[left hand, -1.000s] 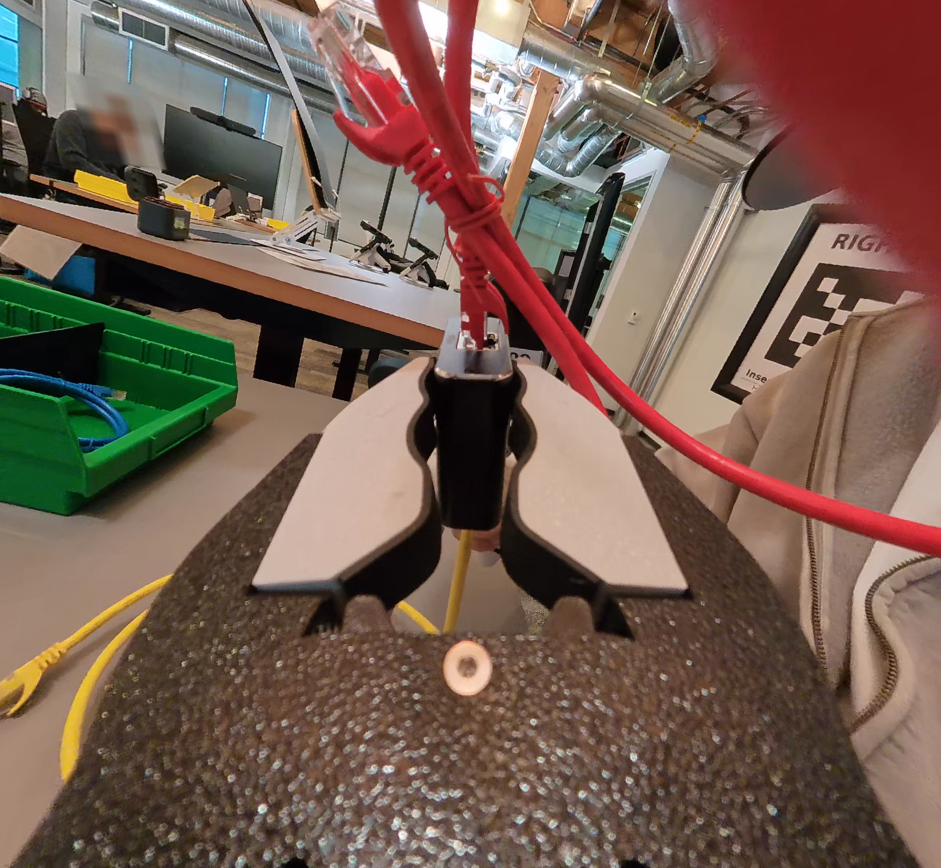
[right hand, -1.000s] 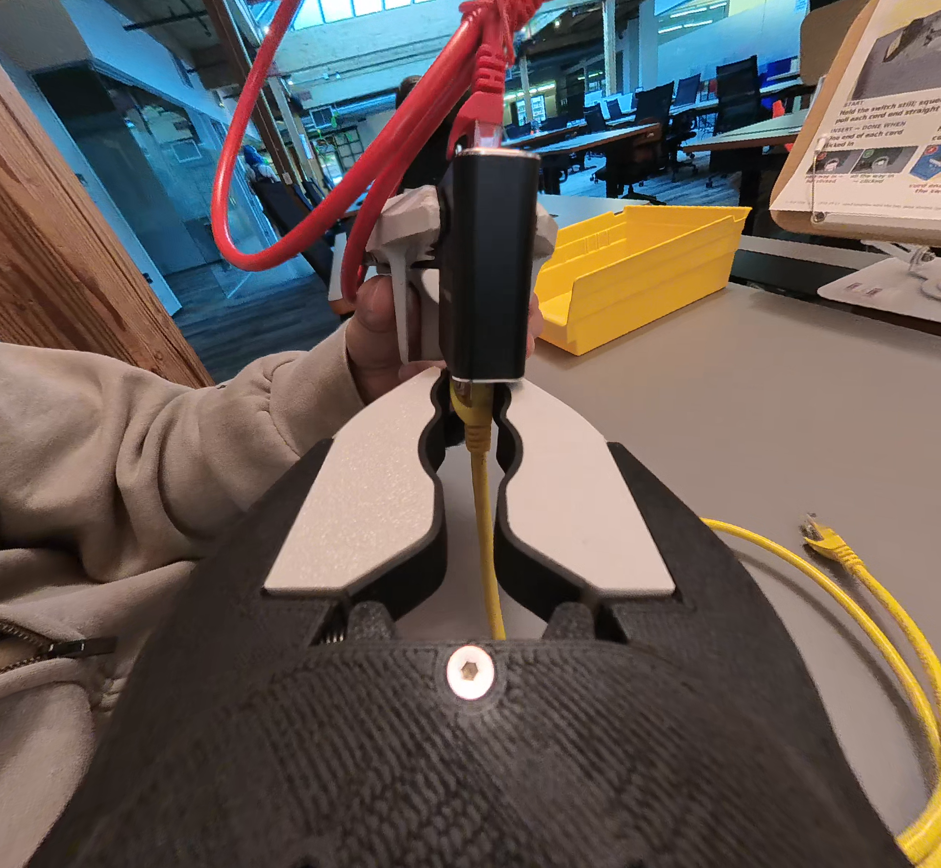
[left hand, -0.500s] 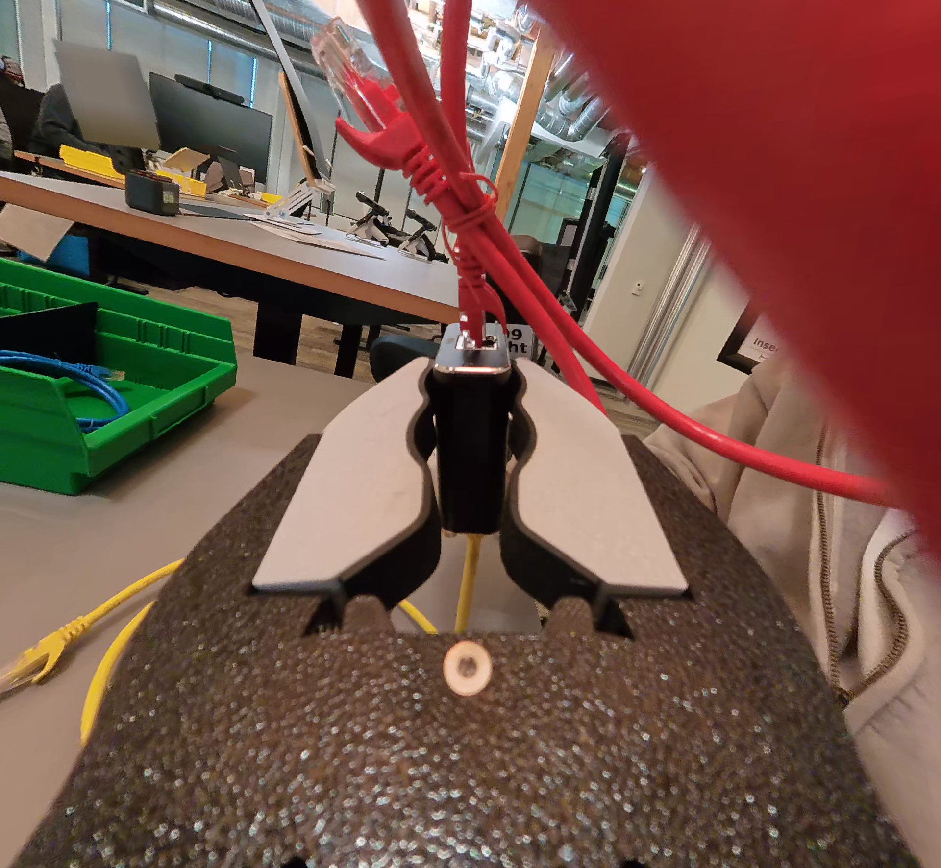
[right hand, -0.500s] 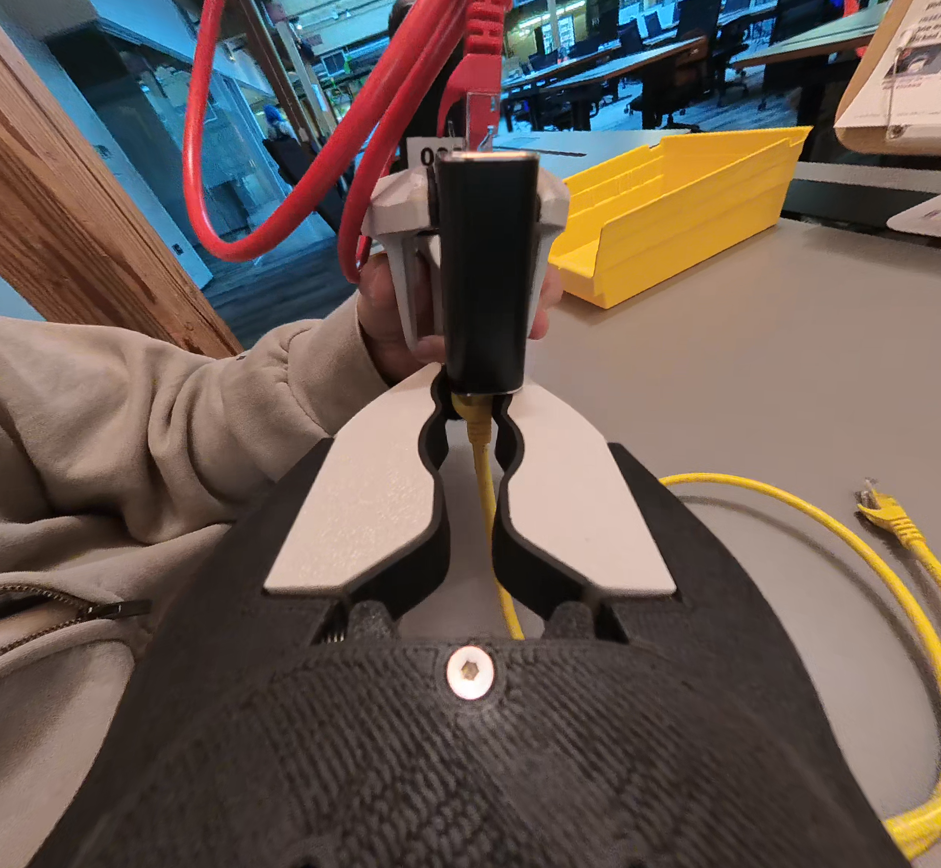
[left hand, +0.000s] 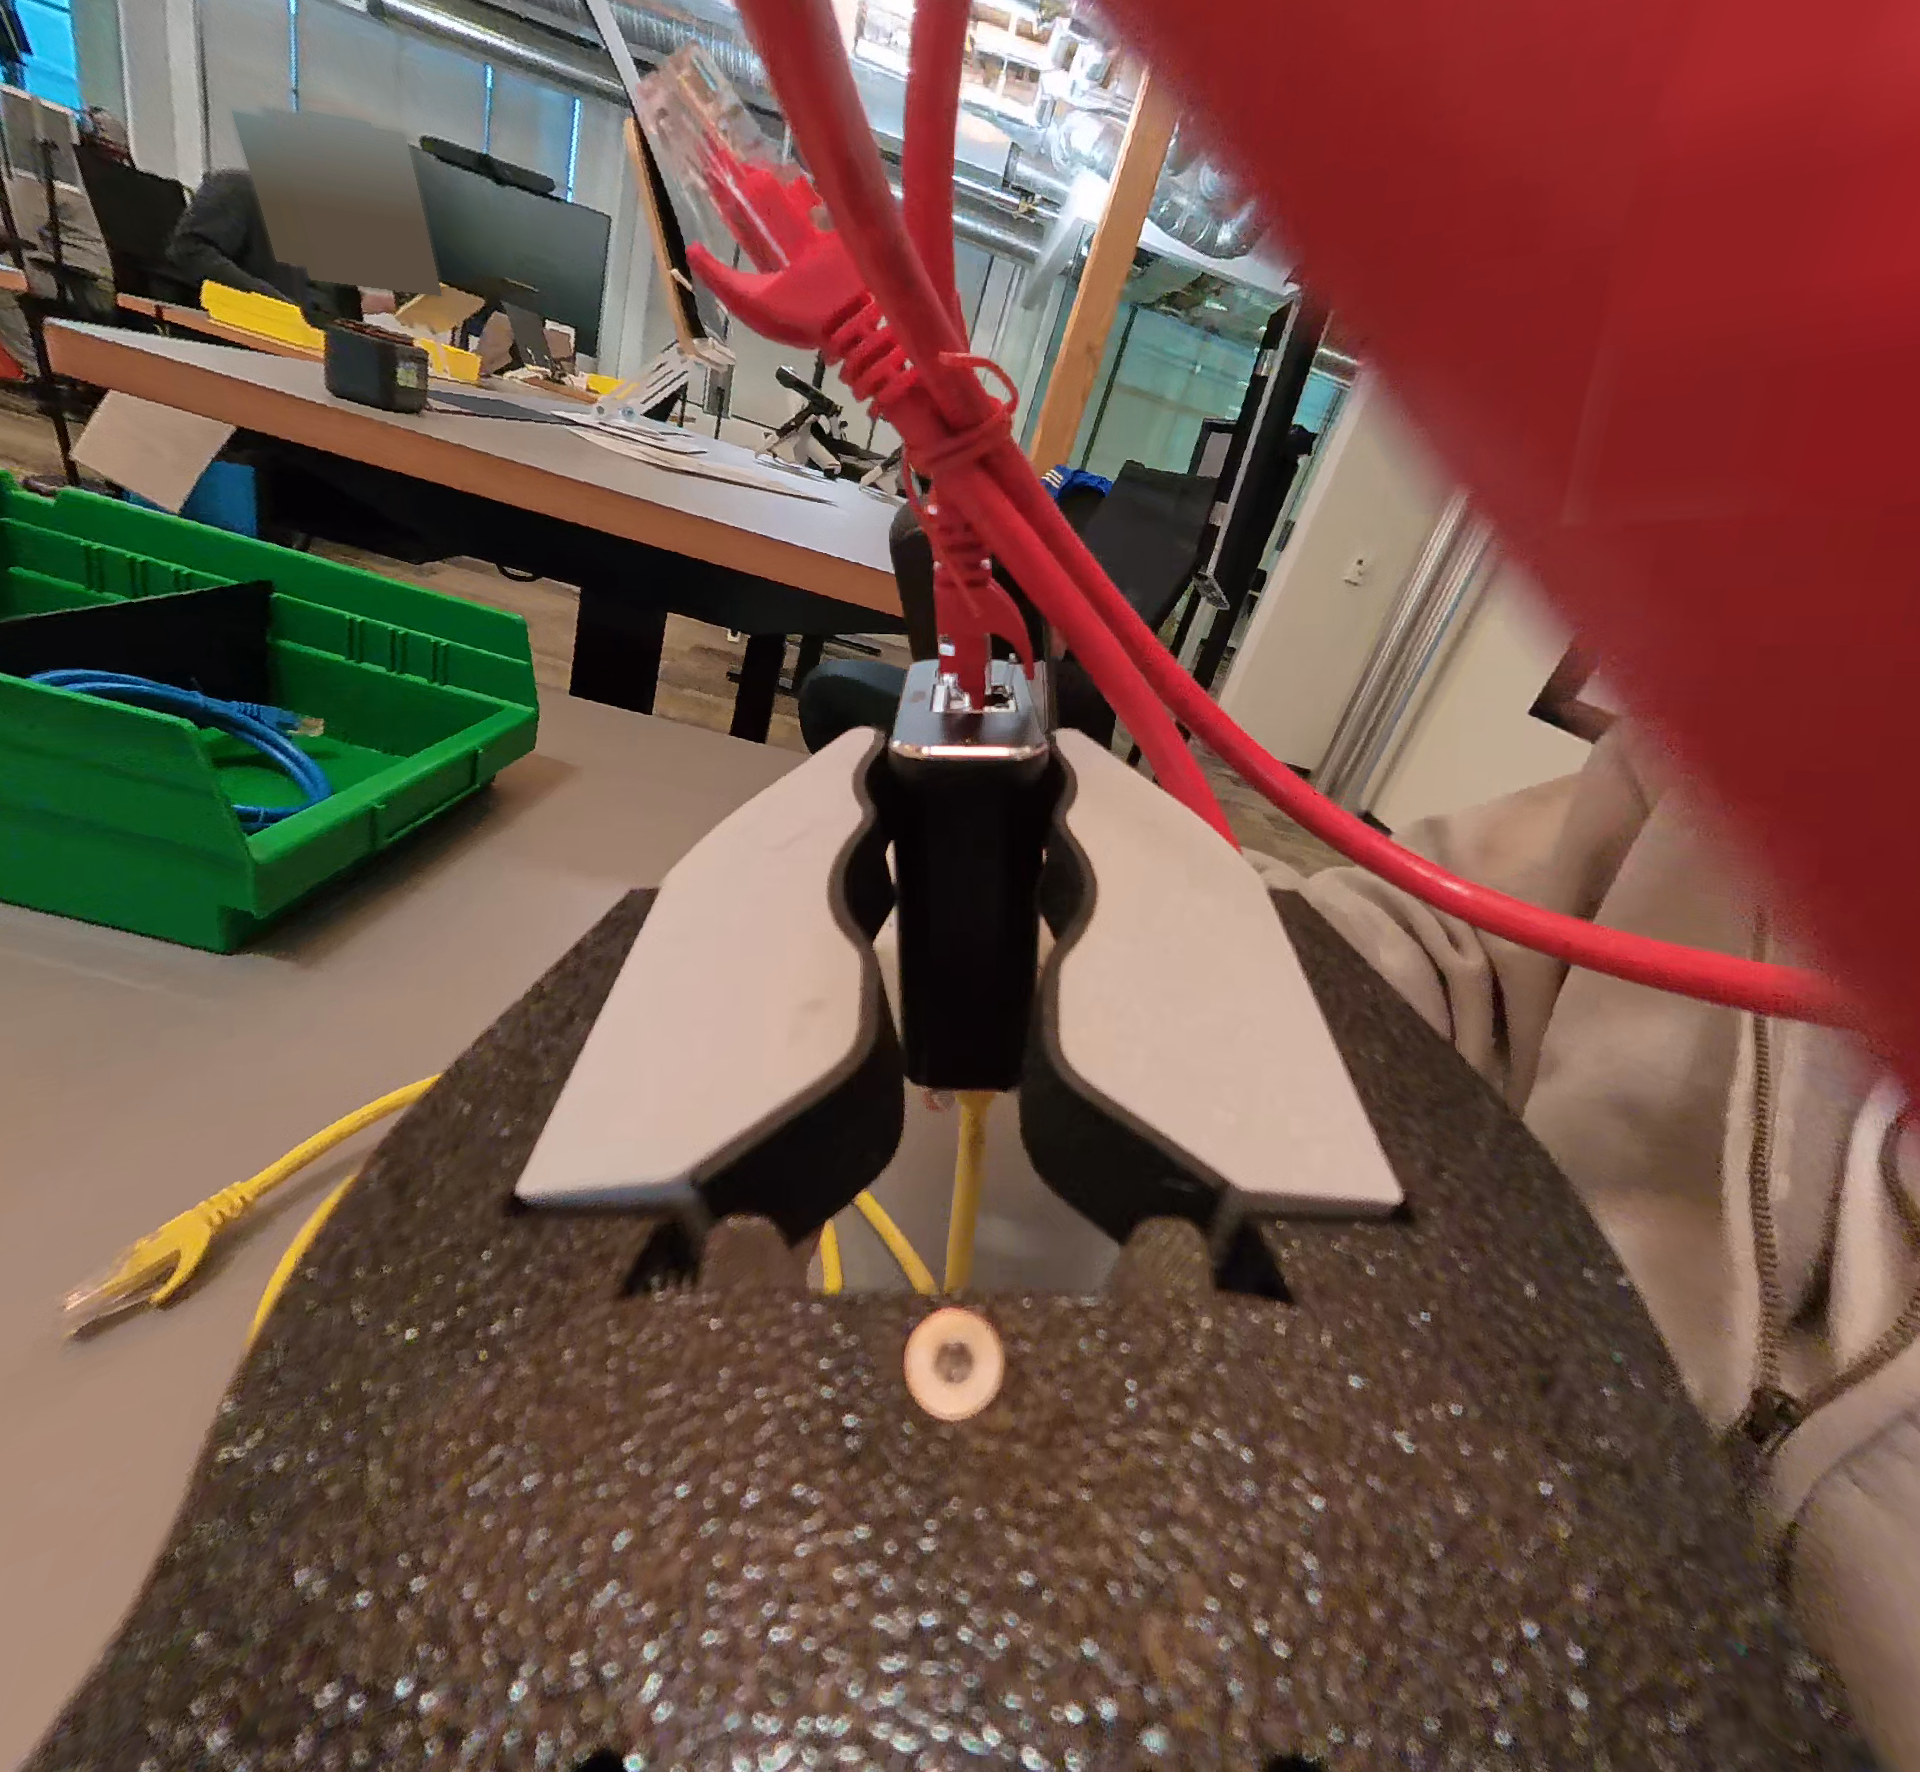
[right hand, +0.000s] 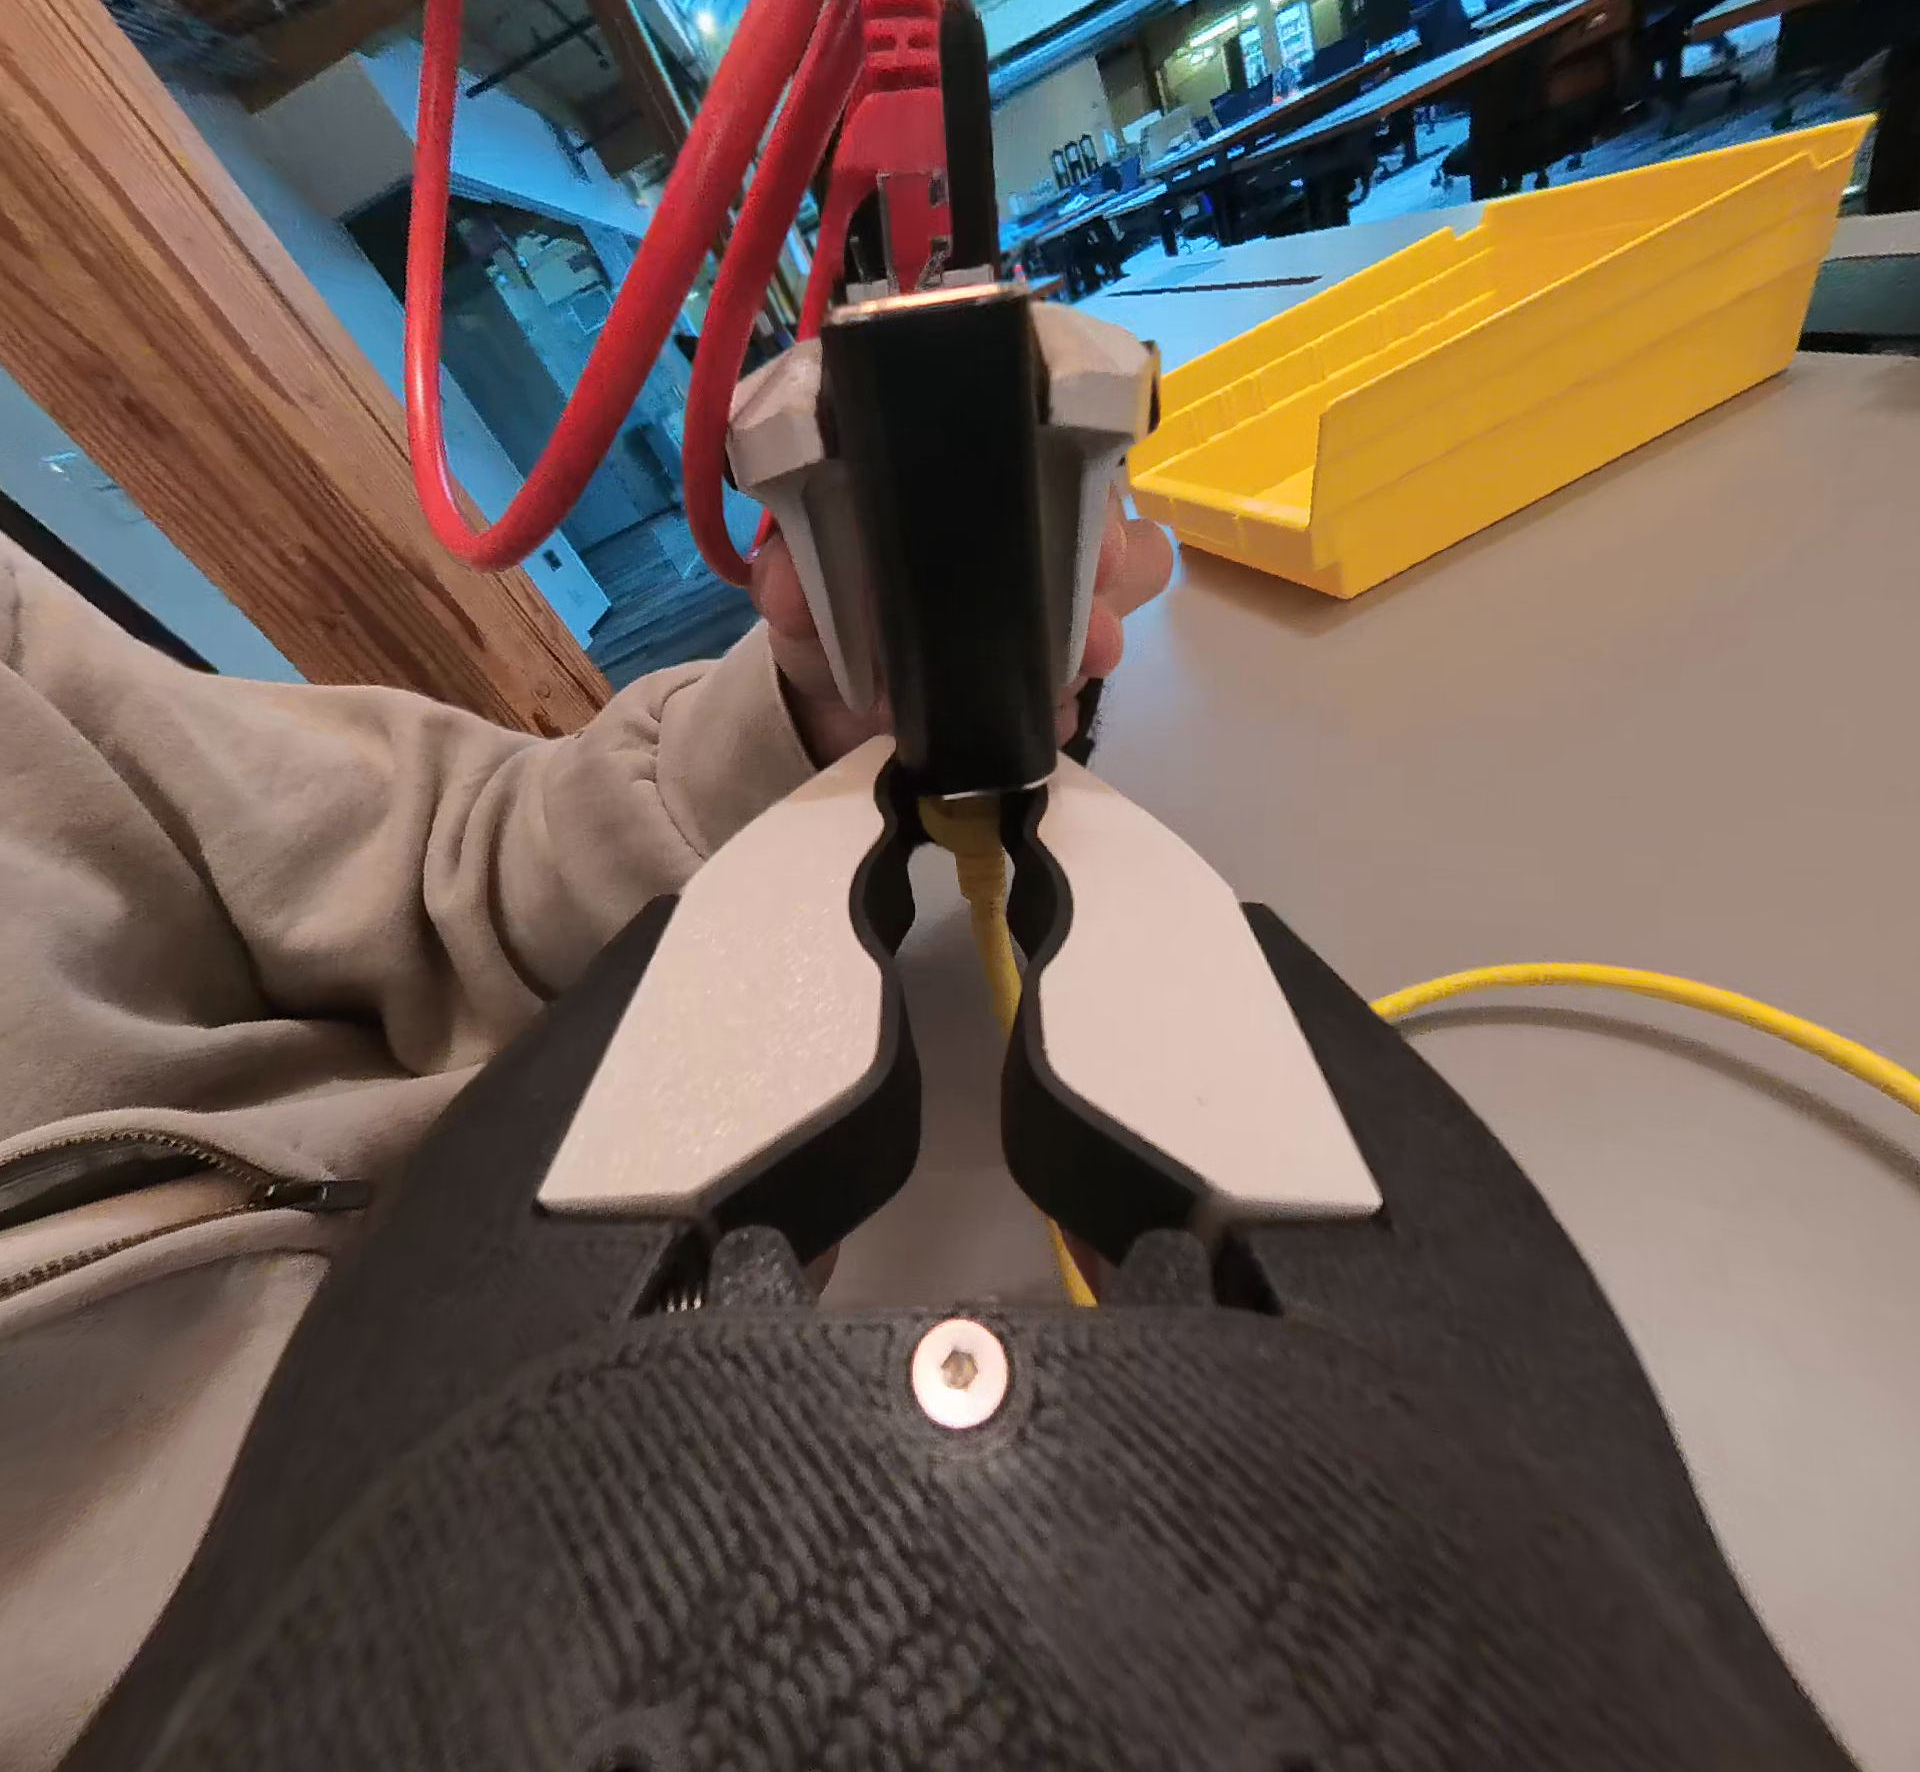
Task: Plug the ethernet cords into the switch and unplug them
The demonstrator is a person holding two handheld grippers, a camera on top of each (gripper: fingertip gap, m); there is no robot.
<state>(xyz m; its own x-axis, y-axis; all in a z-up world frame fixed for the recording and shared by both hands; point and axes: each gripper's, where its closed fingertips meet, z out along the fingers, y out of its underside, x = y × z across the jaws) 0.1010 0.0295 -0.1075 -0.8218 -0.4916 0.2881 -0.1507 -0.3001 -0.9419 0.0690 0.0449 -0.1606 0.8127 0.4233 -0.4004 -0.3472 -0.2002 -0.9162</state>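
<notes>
My left gripper (left hand: 966, 766) is shut on the black switch (left hand: 966, 901) and holds it upright above the grey table (left hand: 156, 1047). A red cord's plug (left hand: 971, 616) sits in the switch's top end, and its other plug (left hand: 727, 153) hangs free above. In the right wrist view, the left gripper's fingers (right hand: 790, 444) clamp the switch (right hand: 945, 527). My right gripper (right hand: 961, 813) is shut on the yellow cord's plug (right hand: 961, 834) at the switch's bottom end. The yellow cord (right hand: 1662, 995) trails over the table, and its free plug (left hand: 135, 1275) lies there.
A green bin (left hand: 312, 849) holding a blue cord (left hand: 249, 735) stands on the left. A yellow bin (right hand: 1507, 351) stands at the far right. A person's beige sleeve (right hand: 312, 891) and a wooden post (right hand: 208, 372) are close by. A blurred red loop (left hand: 1558, 268) fills the upper right. Some 6 cm of space lies between my two pairs of fingers.
Both grippers and the switch have shifted and tilted together, so the background has moved. The red loop now covers more of the left view. Both grips are unchanged.
</notes>
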